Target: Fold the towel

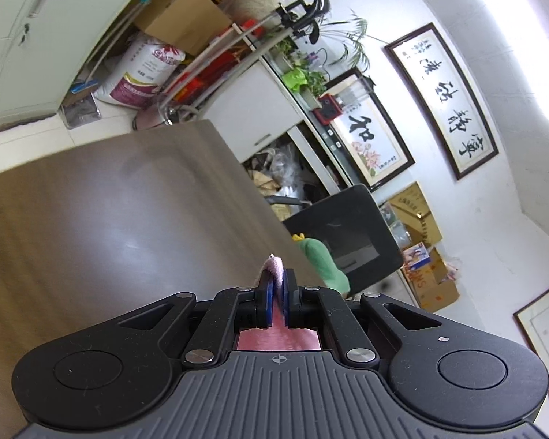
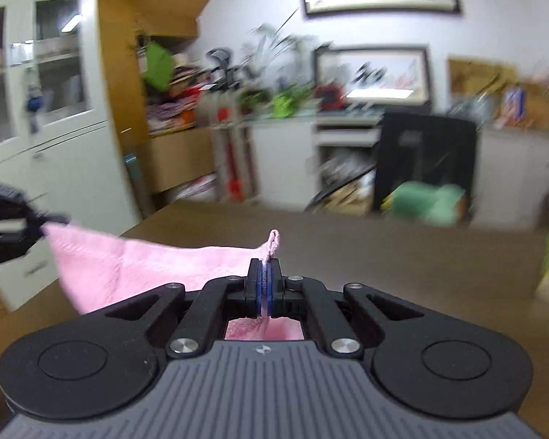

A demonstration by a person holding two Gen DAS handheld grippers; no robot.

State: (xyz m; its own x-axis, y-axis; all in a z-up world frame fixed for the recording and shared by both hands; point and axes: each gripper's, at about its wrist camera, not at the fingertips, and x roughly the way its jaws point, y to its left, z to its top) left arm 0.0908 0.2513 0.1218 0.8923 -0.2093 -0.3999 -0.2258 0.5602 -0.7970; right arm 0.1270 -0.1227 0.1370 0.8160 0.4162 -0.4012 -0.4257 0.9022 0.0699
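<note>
- Towel [image 2: 135, 267] — pink, stretched in the air above the wooden table [image 2: 384, 256], running from lower centre to the left edge of the right wrist view.
- Right gripper [image 2: 265, 274] pinches one corner, its hanging loop poking out.
- Left gripper [image 1: 276, 281] pinches another corner.
- Risk: both holds are shallow — a tug could slip a corner free.
- Uneven tension would likely skew the fold.

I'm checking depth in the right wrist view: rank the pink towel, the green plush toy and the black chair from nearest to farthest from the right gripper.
1. Pink towel: clamped in the right gripper, stretching left.
2. Green plush toy: past the table's far edge, right of centre.
3. Black chair: directly behind the toy.
</note>
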